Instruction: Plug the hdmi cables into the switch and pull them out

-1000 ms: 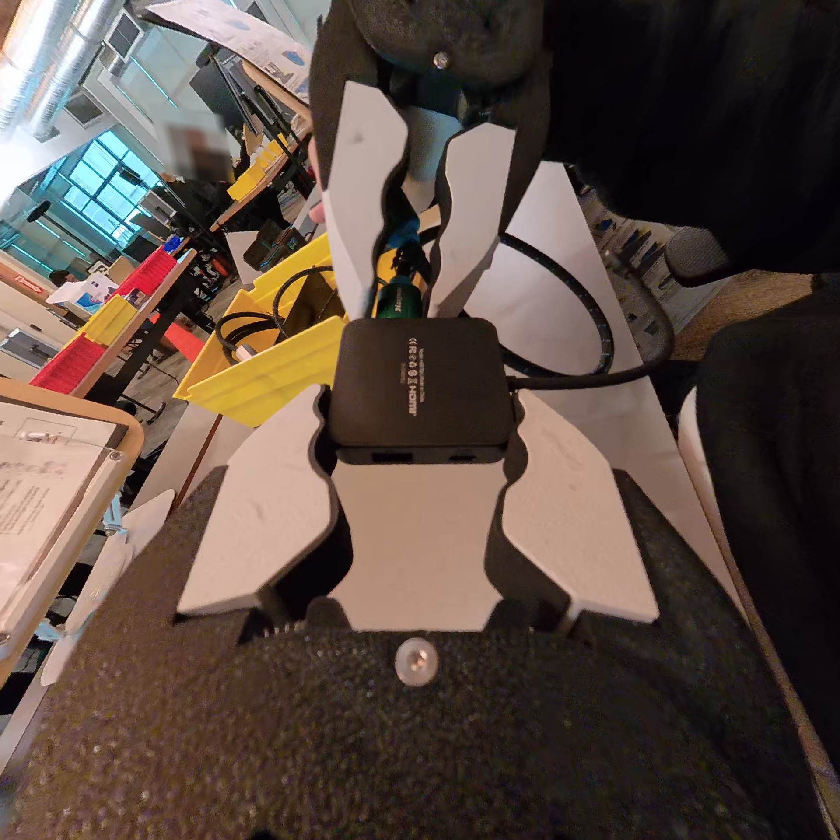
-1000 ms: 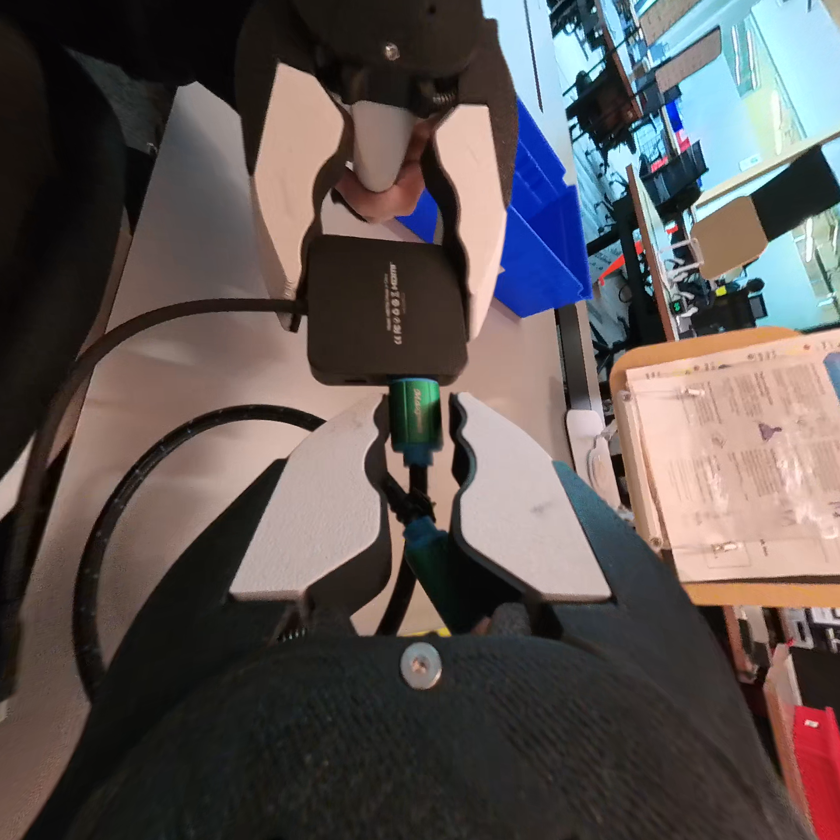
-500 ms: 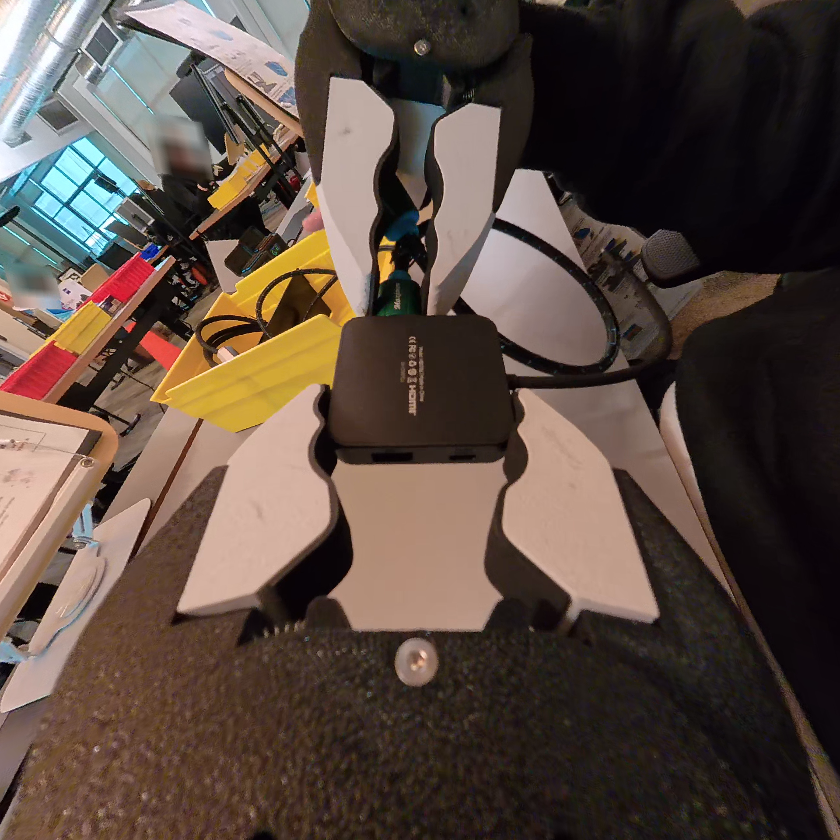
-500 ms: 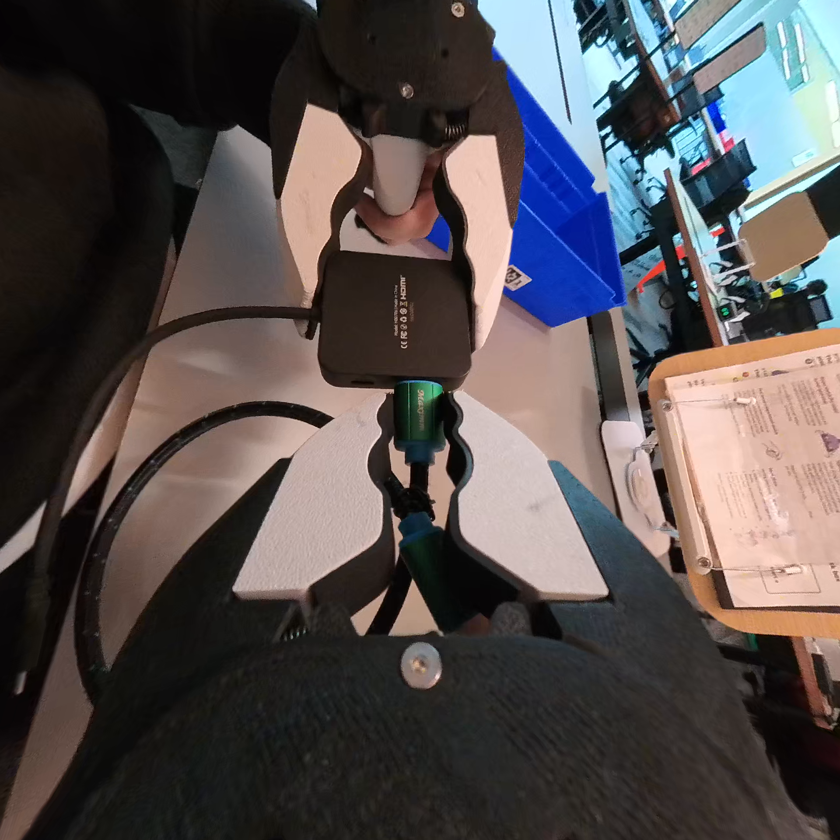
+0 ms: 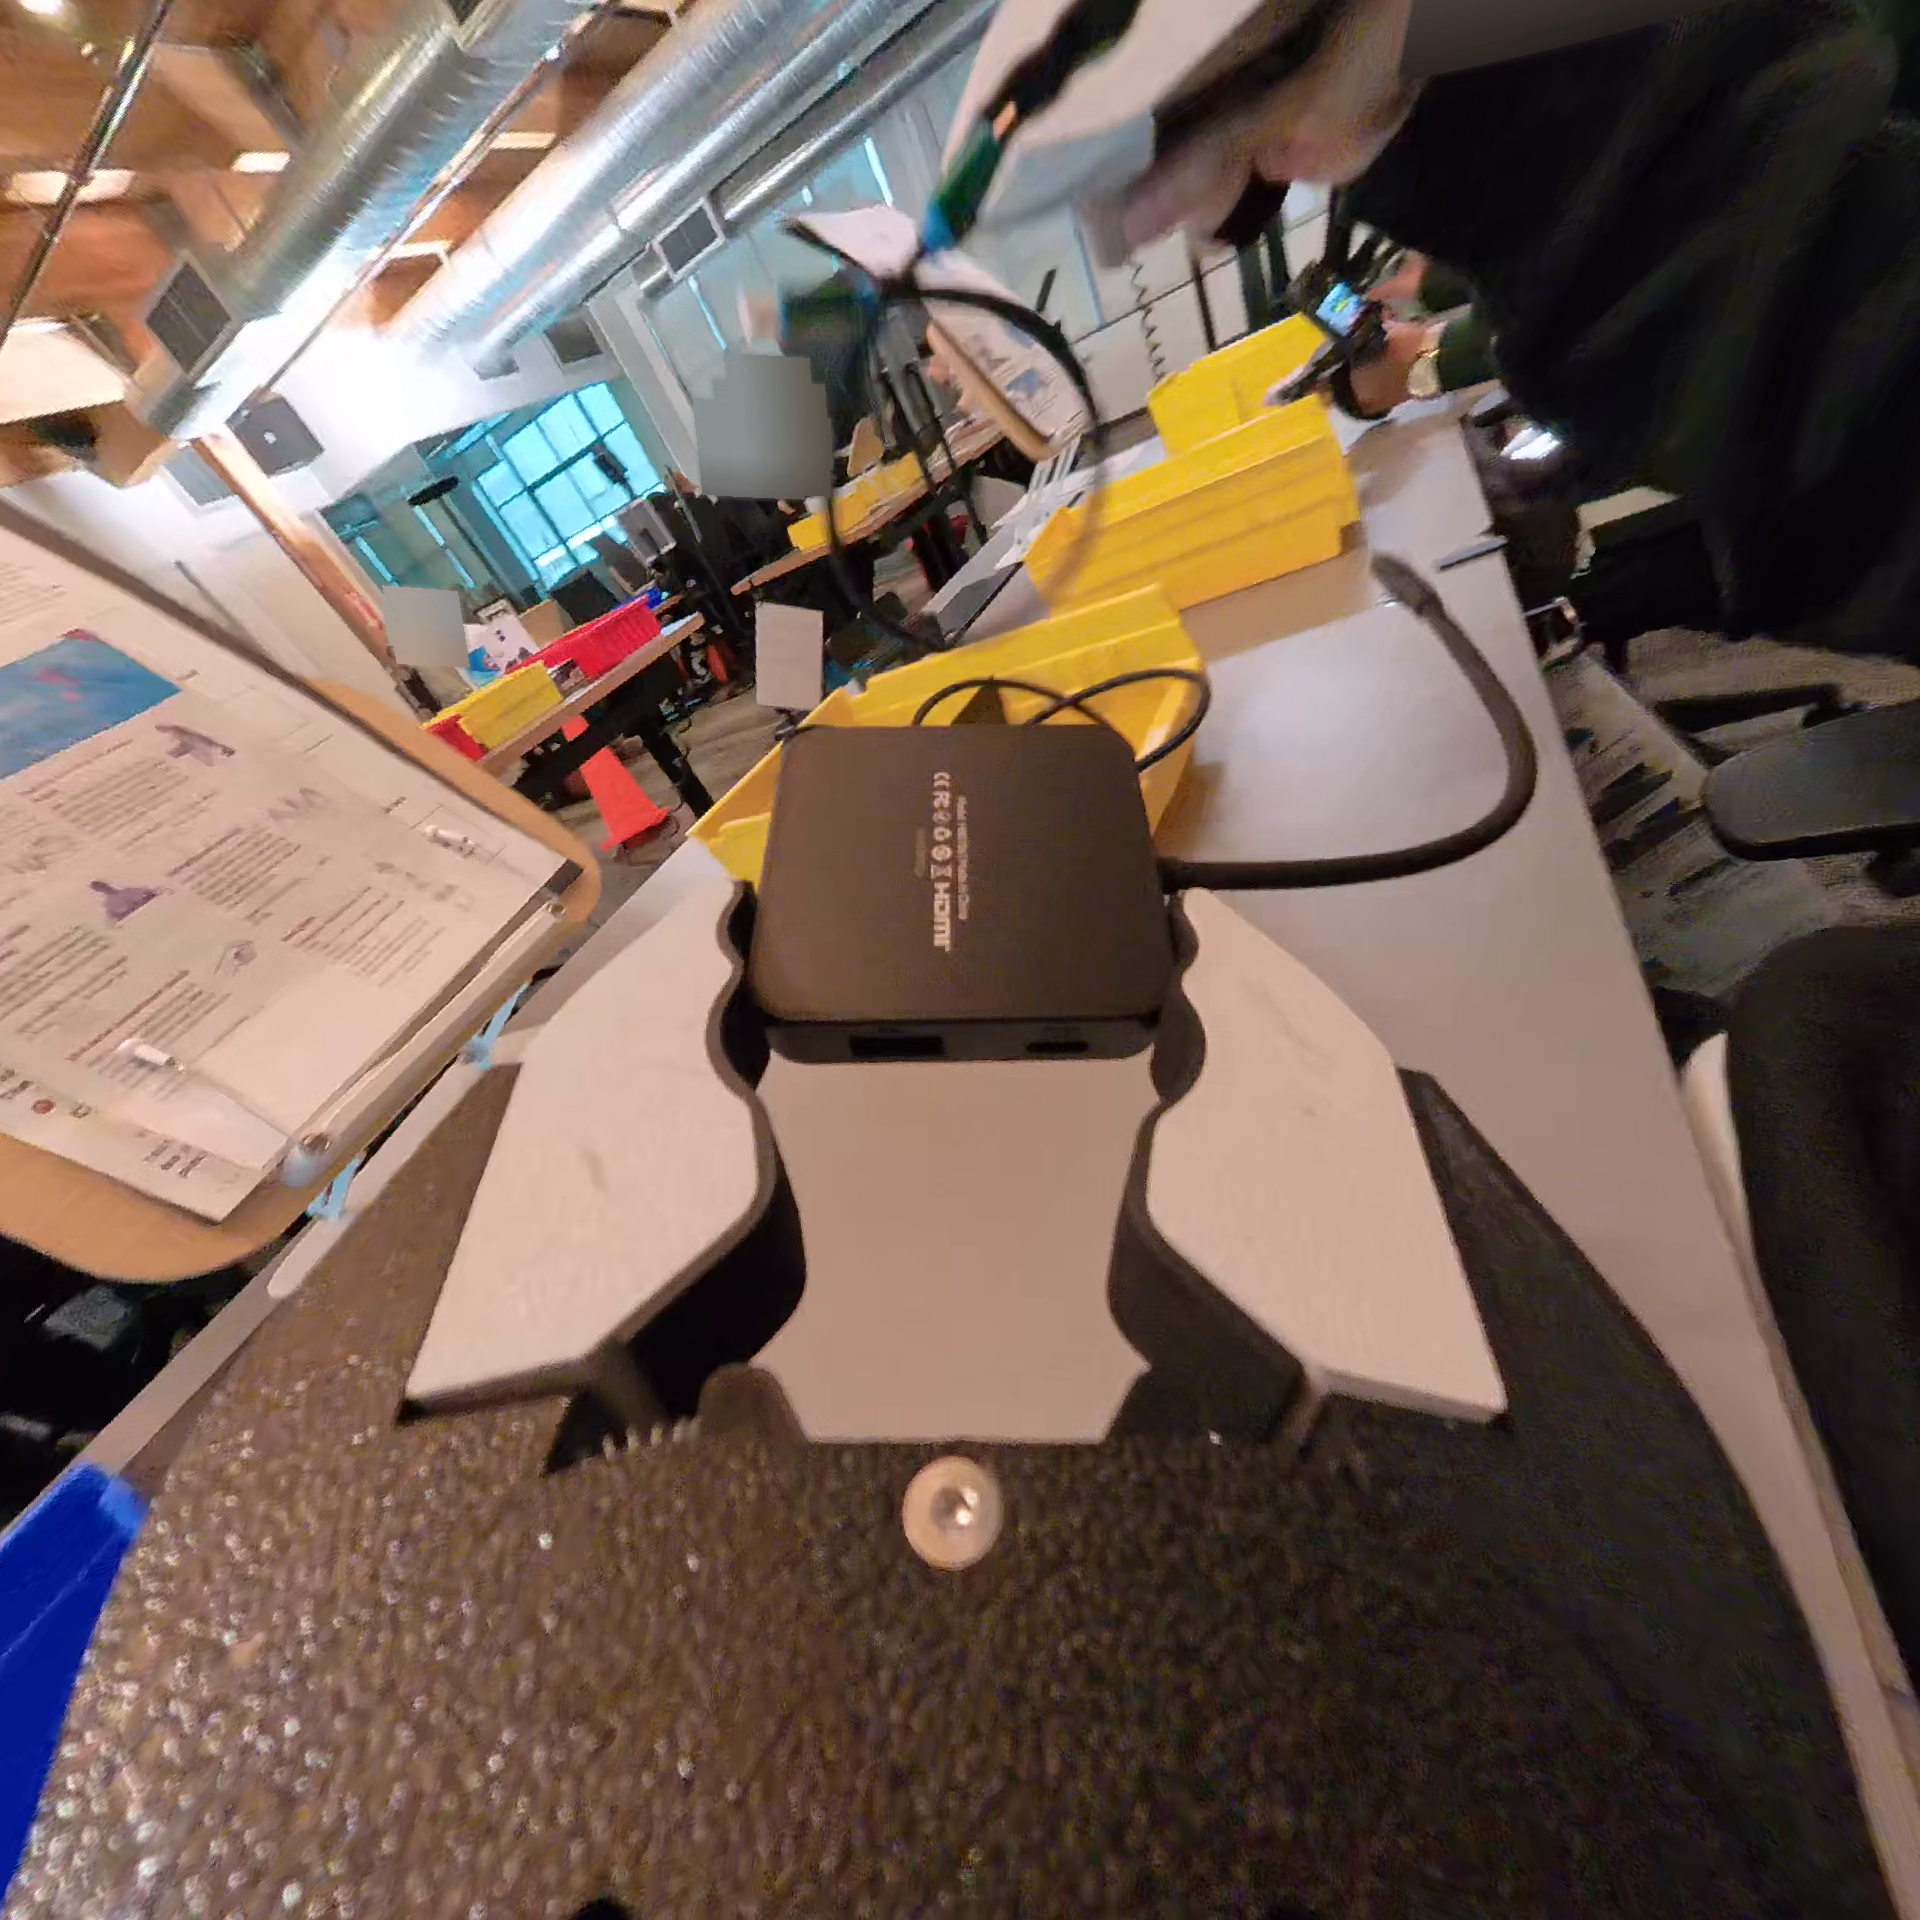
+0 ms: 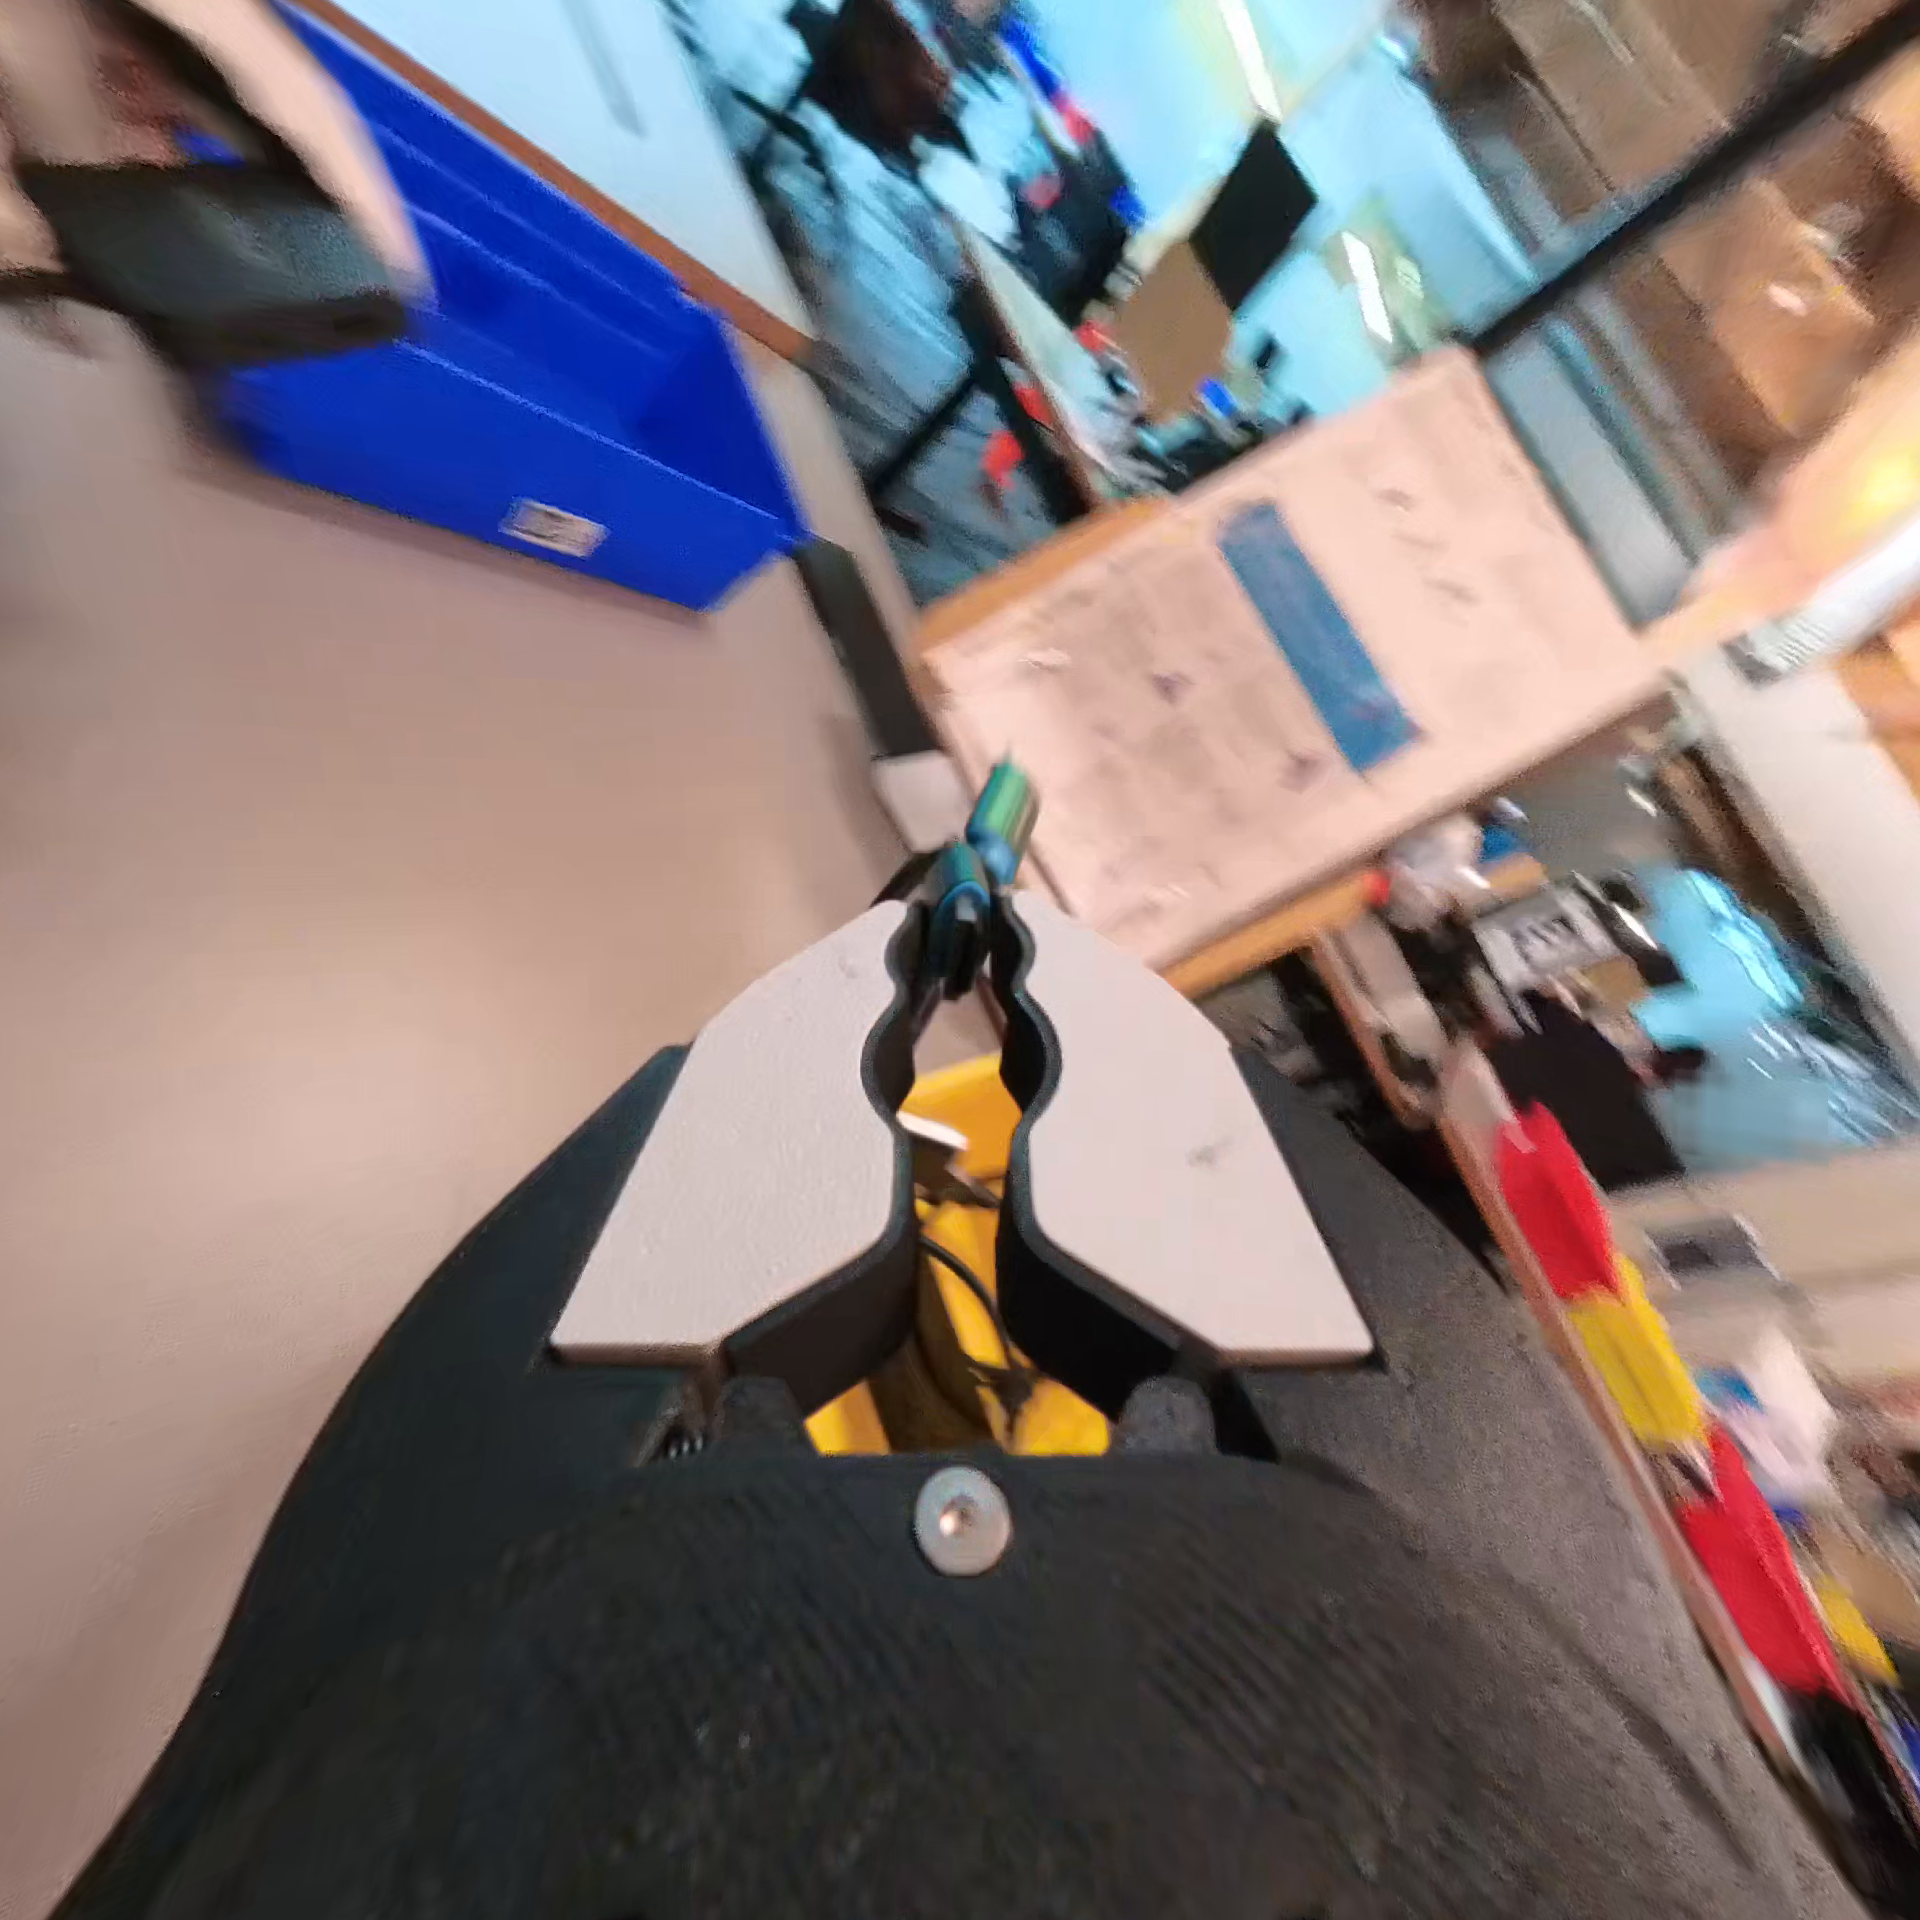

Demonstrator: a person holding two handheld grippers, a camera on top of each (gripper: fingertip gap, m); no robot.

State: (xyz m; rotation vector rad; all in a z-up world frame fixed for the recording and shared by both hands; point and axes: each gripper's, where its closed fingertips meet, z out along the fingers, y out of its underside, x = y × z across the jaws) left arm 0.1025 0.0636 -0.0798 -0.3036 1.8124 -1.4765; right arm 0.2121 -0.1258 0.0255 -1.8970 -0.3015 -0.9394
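The left gripper (image 5: 956, 997) has its jaws clamped on the one flat, matte-black, round-cornered switch (image 5: 956, 883) above the table (image 5: 1382, 748). Only the right wrist view shows the right gripper (image 6: 961, 940) up close, jaws pinching the single green-shelled HDMI plug (image 6: 1000, 821), unplugged, well apart from the switch.

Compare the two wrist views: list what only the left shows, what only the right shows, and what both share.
Only the left: the two small ports on the near edge of the flat black HDMI switch box, clamped by the left gripper, and its thick black cable.

Only the right: the right gripper shut on the green metal HDMI plug.

Both: the switch, the green plug unplugged and clear of the switch, the pale tabletop.
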